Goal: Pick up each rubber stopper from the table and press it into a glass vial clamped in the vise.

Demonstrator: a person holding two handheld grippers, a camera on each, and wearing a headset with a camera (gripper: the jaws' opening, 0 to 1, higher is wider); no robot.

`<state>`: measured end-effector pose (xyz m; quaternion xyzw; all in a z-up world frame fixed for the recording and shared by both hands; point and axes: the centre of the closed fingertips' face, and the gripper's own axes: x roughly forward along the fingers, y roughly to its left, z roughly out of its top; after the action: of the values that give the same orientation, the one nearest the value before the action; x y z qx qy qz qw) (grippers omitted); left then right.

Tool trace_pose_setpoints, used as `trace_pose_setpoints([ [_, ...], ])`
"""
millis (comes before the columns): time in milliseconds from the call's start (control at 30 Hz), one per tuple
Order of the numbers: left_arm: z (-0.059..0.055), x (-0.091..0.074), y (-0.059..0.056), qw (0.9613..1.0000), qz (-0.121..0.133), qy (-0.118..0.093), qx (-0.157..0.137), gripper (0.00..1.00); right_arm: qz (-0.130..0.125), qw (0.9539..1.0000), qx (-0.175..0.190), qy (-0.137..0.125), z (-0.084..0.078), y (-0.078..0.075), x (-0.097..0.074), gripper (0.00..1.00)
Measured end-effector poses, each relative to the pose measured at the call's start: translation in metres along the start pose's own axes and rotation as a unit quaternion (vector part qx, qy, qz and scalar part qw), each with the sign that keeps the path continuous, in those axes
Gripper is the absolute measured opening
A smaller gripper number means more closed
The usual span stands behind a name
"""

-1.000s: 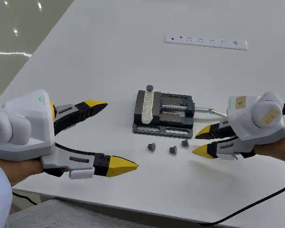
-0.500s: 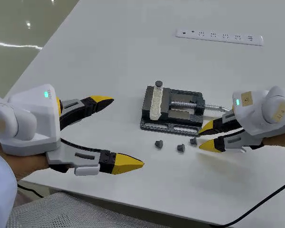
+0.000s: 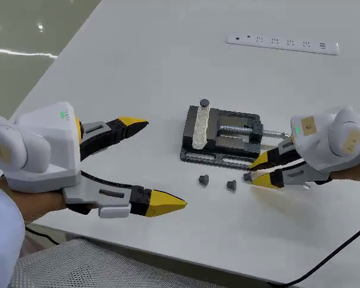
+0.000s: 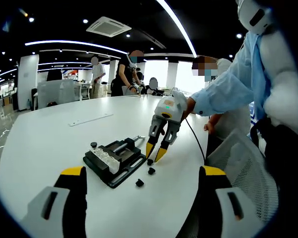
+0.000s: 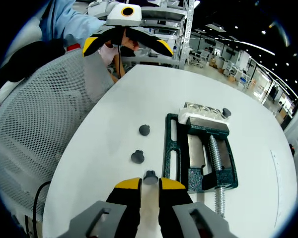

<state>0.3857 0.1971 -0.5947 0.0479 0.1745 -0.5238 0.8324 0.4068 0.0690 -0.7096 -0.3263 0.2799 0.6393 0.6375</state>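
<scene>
A dark vise [image 3: 225, 143] clamps a row of clear glass vials [image 3: 200, 129]; the far vial carries a grey rubber stopper [image 3: 204, 103]. Three loose stoppers lie on the white table in front of it: two [image 3: 203, 179] [image 3: 231, 185] apart, and a third [image 3: 247, 176] at my right gripper's [image 3: 255, 172] tips. In the right gripper view that stopper [image 5: 150, 176] sits just between the narrowed jaws of the right gripper [image 5: 150, 182], still on the table. My left gripper [image 3: 153, 163] hovers wide open at the left, holding nothing.
A white power strip [image 3: 282, 44] lies at the table's far side. A grey mesh chair back [image 3: 78, 270] is at the near table edge. A black cable [image 3: 324, 258] trails from the right gripper. People stand in the background [image 4: 129, 74].
My right gripper has moved left and down to the nearest stopper, and its jaws have narrowed around it. The left gripper has stayed open and roughly in place.
</scene>
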Motion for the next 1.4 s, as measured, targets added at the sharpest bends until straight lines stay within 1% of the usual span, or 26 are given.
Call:
trace_pose_setpoints([
  [33,0.0,0.0,0.0,1.0,0.0,0.0,0.0,0.91,0.0,1.0,-0.005,0.002,-0.001,-0.001,0.001,0.1],
  [133,0.0,0.0,0.0,1.0,0.0,-0.001,-0.002,0.91,0.002,1.0,-0.003,0.006,-0.003,-0.001,0.002,0.09],
  [300,0.001,0.0,0.0,1.0,0.0,-0.002,-0.002,0.9,-0.001,1.0,-0.001,0.0,-0.003,-0.002,0.003,0.08],
  [333,0.001,0.0,0.0,1.0,0.0,-0.002,-0.002,0.9,-0.001,1.0,0.001,0.002,-0.003,-0.002,0.003,0.08],
  [500,0.0,0.002,-0.002,1.0,-0.003,-0.001,-0.002,0.9,0.001,0.9999,0.013,-0.007,-0.001,0.001,0.003,0.07],
  [567,0.001,0.003,-0.002,1.0,-0.005,-0.002,-0.001,0.9,0.0,0.9999,0.016,-0.006,-0.001,0.002,0.002,0.07],
  [667,0.001,0.006,-0.004,1.0,-0.008,-0.004,-0.001,0.89,-0.001,0.9995,0.032,-0.003,0.002,0.003,-0.001,0.07],
  [733,0.002,0.008,-0.005,0.9999,-0.01,-0.004,0.002,0.88,-0.003,0.9995,0.032,-0.004,0.005,0.003,-0.005,0.07],
  [800,0.002,0.01,-0.006,0.9999,-0.013,-0.006,0.002,0.88,-0.002,0.9992,0.041,0.002,0.008,0.004,-0.008,0.07],
  [867,0.003,0.013,-0.008,0.9998,-0.016,-0.008,0.005,0.87,0.007,0.9991,0.041,0.004,0.011,0.008,-0.012,0.07],
  [933,0.005,0.016,-0.009,0.9997,-0.02,-0.012,0.009,0.86,0.007,0.9987,0.048,0.014,0.013,0.008,-0.015,0.07],
  [1000,0.006,0.018,-0.009,0.9996,-0.021,-0.013,0.012,0.85,0.008,0.9986,0.05,0.016,0.017,0.009,-0.018,0.07],
  [1100,0.009,0.022,-0.011,0.9994,-0.027,-0.019,0.013,0.84,0.003,0.9984,0.044,0.035,0.02,0.009,-0.025,0.07],
  [1267,0.012,0.033,-0.018,0.9986,-0.042,-0.019,0.024,0.81,0.001,0.9977,0.041,0.054,0.034,0.01,-0.036,0.07],
  [1400,0.014,0.042,-0.023,0.9979,-0.052,-0.02,0.033,0.78,0.001,0.9966,0.049,0.067,0.045,0.011,-0.044,0.07],
])
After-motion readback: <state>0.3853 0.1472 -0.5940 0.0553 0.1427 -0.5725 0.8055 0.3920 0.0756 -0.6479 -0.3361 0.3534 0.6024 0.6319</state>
